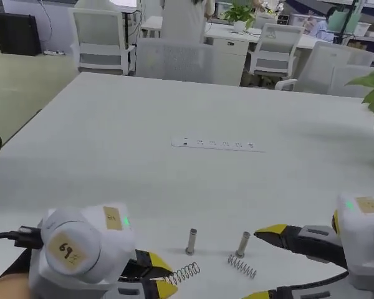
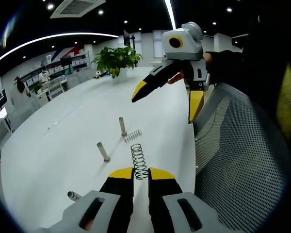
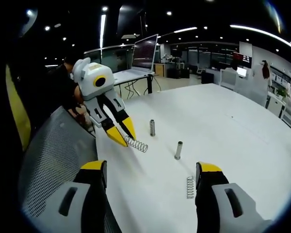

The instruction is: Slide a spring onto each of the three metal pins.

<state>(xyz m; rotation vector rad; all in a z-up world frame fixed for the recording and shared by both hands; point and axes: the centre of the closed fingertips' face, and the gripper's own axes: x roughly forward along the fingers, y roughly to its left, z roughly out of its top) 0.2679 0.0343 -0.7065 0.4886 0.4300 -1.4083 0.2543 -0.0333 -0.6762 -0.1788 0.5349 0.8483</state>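
L gripper (image 2: 140, 171) at bottom mid pinches a spring (image 2: 139, 158). R gripper (image 3: 153, 167) jaws wide apart. Left pin (image 1: 191, 241) & right pin (image 1: 243, 244) stand low mid; 2nd spring (image 1: 242, 266) lies by right pin.

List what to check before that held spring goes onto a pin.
1. Left gripper shut on spring: ok.
2. Nearer bare pin upright: ok.
3. Spring lined up over that pin: not ok, it sits off to one side.
4. Right gripper open and free: ok.
5. Loose spring lying beside farther pin: ok.
6. Third pin already fitted: cannot tell.
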